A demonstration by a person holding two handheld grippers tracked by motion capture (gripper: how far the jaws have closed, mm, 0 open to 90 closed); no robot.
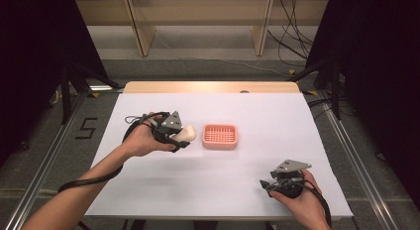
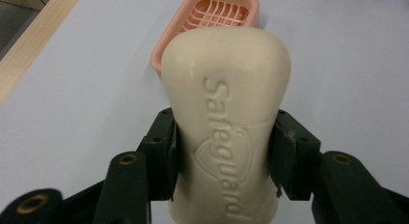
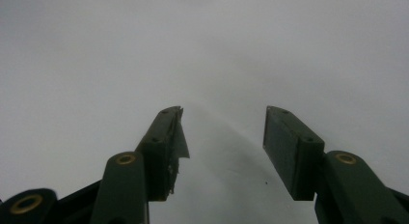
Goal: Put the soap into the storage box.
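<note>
- The soap [image 2: 225,122] is a cream, matte bar with rounded corners and a waist pinched in at the middle; the word "Safeguard" and a shield crest are pressed into its face.
- The left gripper [image 2: 225,156] has its black jaws clamped on the bar's narrow waist, one pad on each side, with the broad end sticking out past the jaw tips.
- In the high view the soap [image 1: 186,133] is held above the table, just left of the dish [image 1: 220,136].
- The dish is salmon-pink plastic, a rounded rectangle with a raised rim and a grid of slats inside; in the left gripper view it [image 2: 207,14] sits just beyond the bar's far end.
- The table [image 1: 277,121] is covered with a smooth, pale sheet, with a strip of light wood showing along the far edge.
- The right gripper [image 1: 270,185] rests low at the near right of the table, well apart from the dish.
- Its jaws [image 3: 224,137] stand apart with nothing between them; the flat pads face each other over bare sheet.
</note>
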